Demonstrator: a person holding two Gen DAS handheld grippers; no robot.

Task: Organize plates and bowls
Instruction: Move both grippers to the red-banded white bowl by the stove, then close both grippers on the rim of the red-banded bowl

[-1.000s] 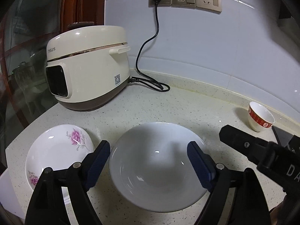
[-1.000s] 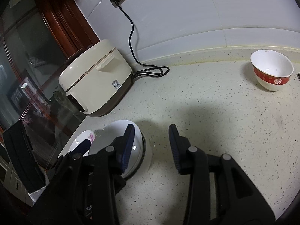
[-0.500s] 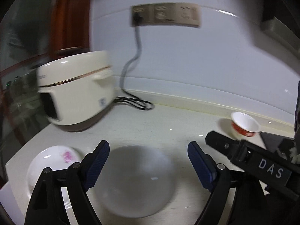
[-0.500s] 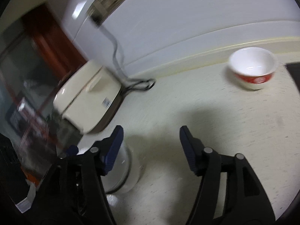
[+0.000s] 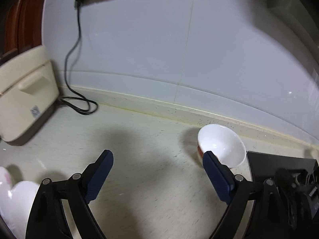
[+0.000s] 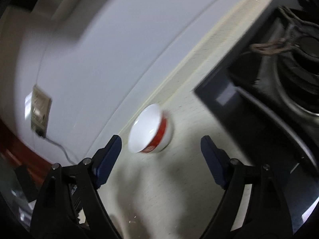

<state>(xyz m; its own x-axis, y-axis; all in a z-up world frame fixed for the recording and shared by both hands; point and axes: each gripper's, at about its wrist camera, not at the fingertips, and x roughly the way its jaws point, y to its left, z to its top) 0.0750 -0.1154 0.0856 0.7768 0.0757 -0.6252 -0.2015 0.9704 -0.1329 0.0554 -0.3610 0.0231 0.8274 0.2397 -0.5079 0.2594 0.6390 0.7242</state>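
Both tongs have swung right since a second ago: the big white bowl that sat between the left fingers is gone from centre, and only a white edge of the plates (image 5: 12, 203) shows at the left view's lower-left corner.

Small red-banded bowl (image 6: 150, 128) now sits ahead of the right gripper (image 6: 161, 158), between the lines of its two fingers and a little toward the left one. It stands on the counter (image 6: 179, 189) near the wall, just beside the black stove (image 6: 249, 107). Right jaws are spread wide, nothing in them.

Left gripper (image 5: 158, 176) is also spread and empty. From it the bowl (image 5: 221, 145) lies off to the right, partly behind the right fingertip (image 5: 216, 176), not between the fingers.

Judgement: the right hand is better lined up and looks the nearer, so the pick falls to it. Bowl is round, so no long axis to match (rim only). It appears tilted in the right view, but that is probably the camera's roll plus motion blur; the left view shows it upright.

Rice cooker (image 5: 24, 99) is well off left.
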